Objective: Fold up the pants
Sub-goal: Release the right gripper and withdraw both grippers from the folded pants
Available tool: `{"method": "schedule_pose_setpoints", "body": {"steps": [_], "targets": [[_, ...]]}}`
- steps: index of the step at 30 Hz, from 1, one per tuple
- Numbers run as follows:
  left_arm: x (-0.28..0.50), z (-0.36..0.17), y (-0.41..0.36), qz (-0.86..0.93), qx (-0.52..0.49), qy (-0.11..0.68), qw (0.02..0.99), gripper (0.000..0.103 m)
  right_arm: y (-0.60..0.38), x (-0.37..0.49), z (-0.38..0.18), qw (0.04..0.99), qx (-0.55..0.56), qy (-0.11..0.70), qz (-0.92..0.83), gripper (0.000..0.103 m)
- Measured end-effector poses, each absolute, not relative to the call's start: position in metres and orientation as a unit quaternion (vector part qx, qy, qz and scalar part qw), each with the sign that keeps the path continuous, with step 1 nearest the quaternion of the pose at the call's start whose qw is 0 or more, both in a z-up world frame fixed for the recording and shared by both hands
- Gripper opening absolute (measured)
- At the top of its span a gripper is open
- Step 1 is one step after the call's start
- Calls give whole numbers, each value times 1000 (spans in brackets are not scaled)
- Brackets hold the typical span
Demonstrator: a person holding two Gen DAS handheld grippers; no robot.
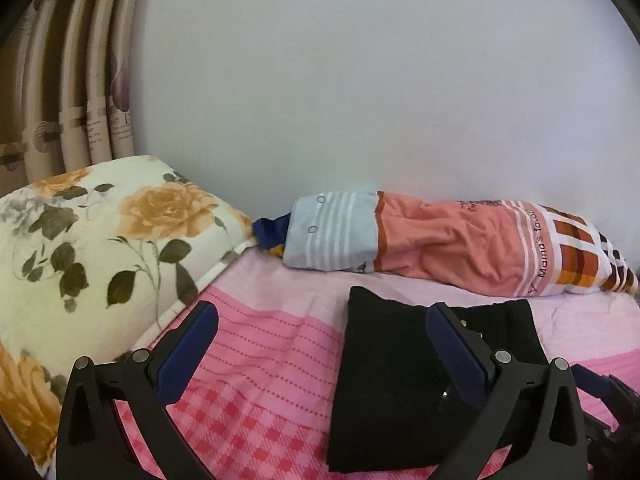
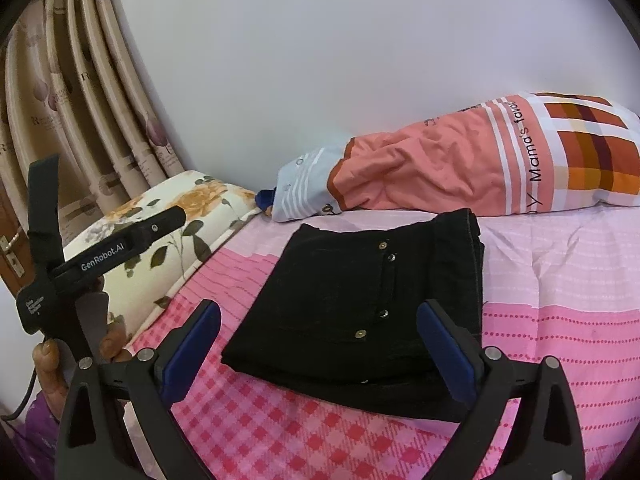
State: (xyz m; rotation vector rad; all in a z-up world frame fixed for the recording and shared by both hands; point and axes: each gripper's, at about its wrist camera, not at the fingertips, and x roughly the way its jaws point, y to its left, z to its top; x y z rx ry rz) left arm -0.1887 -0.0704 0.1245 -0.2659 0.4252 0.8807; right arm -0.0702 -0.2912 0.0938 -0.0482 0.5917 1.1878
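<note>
I am holding my left gripper [image 1: 320, 340] and right gripper [image 2: 318, 340] spread wide, pinching nothing. Just beyond them the black pants [image 2: 360, 304] are lying folded compactly on the pink bedsheet [image 2: 560, 320]; folding seems finished.

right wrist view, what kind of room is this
Most likely a bedroom: the folded black pants lie on a bed with a pink checked sheet, a floral pillow sits at its head, and patterned curtains hang beside a plain wall.
</note>
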Motion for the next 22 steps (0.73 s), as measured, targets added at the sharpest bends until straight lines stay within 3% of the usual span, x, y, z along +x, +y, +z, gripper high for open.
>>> {"method": "schedule_pose_setpoints", "body": {"steps": [4, 14, 22], "targets": [[-191, 121, -77, 478, -103, 214, 846, 103, -288, -77, 97, 785, -29, 272, 556, 100], [-221, 98, -60, 456, -174, 237, 840, 103, -270, -95, 92, 772, -44, 283, 568, 101], [-273, 77, -27, 527, -208, 226, 792, 103, -192, -127, 88, 730, -67, 293, 614, 103]]}}
